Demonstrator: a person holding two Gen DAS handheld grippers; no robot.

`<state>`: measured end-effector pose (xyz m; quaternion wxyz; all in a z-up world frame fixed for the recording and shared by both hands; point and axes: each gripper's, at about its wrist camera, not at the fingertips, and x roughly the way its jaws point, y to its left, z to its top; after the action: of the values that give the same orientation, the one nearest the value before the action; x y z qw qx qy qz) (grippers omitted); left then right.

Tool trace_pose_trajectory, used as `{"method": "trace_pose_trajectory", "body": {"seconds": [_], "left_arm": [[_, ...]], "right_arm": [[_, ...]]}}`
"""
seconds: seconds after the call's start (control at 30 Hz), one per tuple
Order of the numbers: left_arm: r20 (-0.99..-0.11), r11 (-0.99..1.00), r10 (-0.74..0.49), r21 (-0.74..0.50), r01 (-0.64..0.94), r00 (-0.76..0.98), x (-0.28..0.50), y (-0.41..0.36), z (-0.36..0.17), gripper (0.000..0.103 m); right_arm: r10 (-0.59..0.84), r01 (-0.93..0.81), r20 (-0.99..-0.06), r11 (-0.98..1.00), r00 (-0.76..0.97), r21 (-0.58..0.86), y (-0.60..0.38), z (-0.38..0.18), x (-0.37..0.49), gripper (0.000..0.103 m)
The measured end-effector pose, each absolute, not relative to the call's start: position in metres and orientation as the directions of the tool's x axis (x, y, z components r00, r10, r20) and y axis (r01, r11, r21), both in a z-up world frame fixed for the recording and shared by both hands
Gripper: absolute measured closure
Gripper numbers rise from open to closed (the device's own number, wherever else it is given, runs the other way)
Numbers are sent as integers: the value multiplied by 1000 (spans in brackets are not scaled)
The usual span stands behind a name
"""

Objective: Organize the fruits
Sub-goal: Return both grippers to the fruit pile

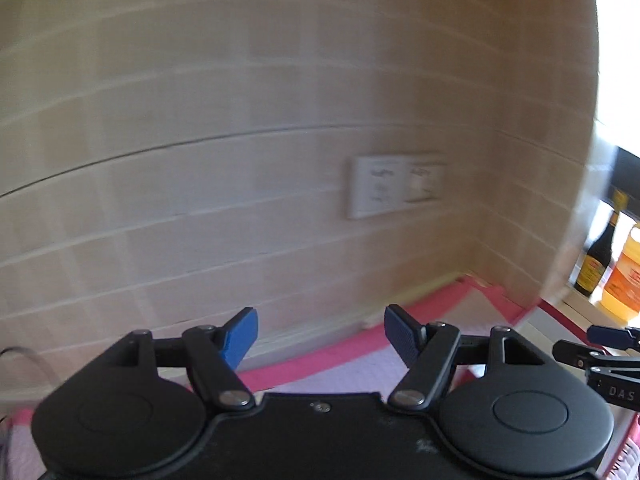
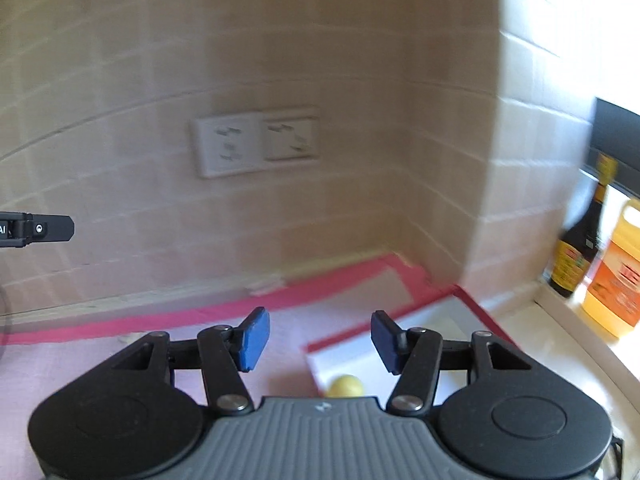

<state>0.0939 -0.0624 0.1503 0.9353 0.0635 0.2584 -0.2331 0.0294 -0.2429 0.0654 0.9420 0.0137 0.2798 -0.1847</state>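
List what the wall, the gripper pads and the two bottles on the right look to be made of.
Wall: matte beige ceramic tile, probably, judging by the grid of pale grout lines.
Right gripper pads: blue rubber or soft plastic, apparently, with a dull finish.
Dark bottle: glossy, glass or plastic; blur leaves it open.
Orange jug: translucent plastic, likely, since light glows through it.

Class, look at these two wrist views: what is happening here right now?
A person holds two grippers, both empty. The left gripper and right gripper have open jaws with nothing between them, and both face the beige tiled wall. Below the right one, a small round yellow fruit lies on a red-edged white tray, which rests on a pink cloth.
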Motion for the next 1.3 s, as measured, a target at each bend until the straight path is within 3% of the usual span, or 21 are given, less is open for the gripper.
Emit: {"method": "trace_pose_trajectory", "body": {"seconds": [0.2, 0.53, 0.67, 1.3], "left_arm": [[-553, 920, -340, -29, 390, 760, 90, -7, 127, 20], [-741, 877, -379, -96, 470, 555, 77, -10, -1, 21], [-796, 865, -378, -121, 487, 474, 80, -19, -38, 30], [-829, 801, -442, -192, 568, 343, 100, -36, -73, 31]], "right_arm": [[-220, 229, -598, 971, 771, -63, -200, 48, 56, 45], [-41, 9, -817, 999, 576, -43, -168, -28, 100, 45], [-15, -64, -867, 996, 498, -54, -165, -49, 114, 45], [59, -362, -930, 929, 363, -82, -155, -100, 153, 42]]}}
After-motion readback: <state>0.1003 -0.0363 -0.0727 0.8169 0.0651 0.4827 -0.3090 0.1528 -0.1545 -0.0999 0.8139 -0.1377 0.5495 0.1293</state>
